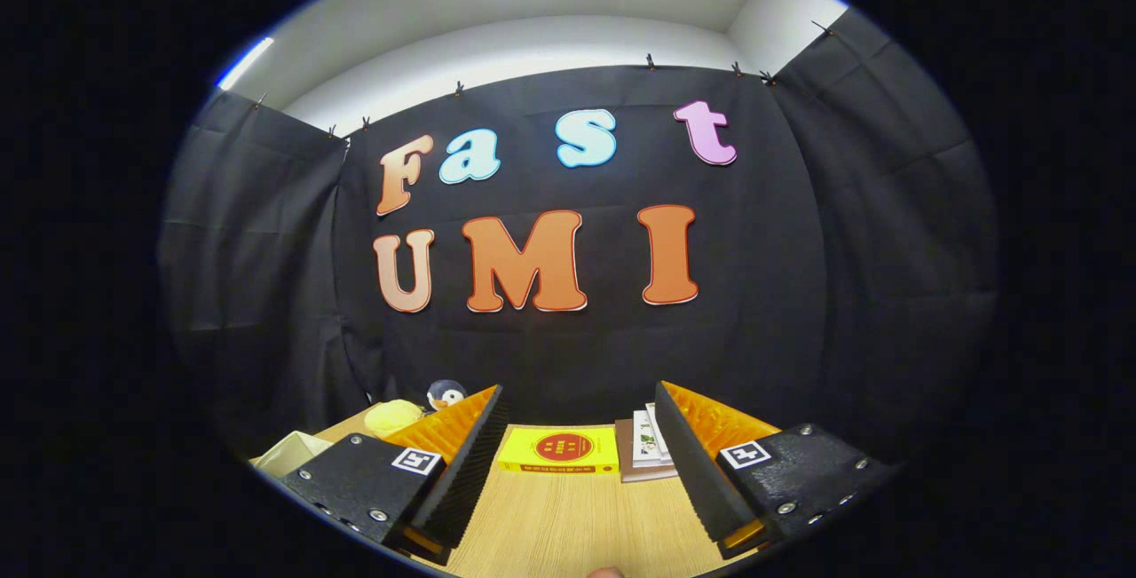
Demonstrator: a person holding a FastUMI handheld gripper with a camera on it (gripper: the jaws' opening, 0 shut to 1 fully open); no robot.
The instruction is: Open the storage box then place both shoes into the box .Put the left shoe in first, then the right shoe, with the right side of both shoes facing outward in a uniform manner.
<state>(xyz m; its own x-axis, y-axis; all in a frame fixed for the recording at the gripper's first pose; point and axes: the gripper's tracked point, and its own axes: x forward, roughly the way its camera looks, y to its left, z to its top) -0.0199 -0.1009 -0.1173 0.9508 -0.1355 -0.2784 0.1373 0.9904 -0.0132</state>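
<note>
Wood table (568, 525) under me, fingers (466, 454) spread wide, pinching nothing. Gripper (572, 471) aims at the wall, level. Yellow book (559, 451) and book stack (646, 449) sit beyond the tips; plush (417, 409) off left. I can't see box or shoes from here. Risk: swinging down blind, clipping the books.

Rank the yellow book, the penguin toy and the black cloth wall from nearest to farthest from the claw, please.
The claw stands open over the wooden table.
1. Yellow book, lying just ahead between the fingers.
2. Penguin toy, farther back, beyond the left finger.
3. Black cloth wall, behind everything.
</note>
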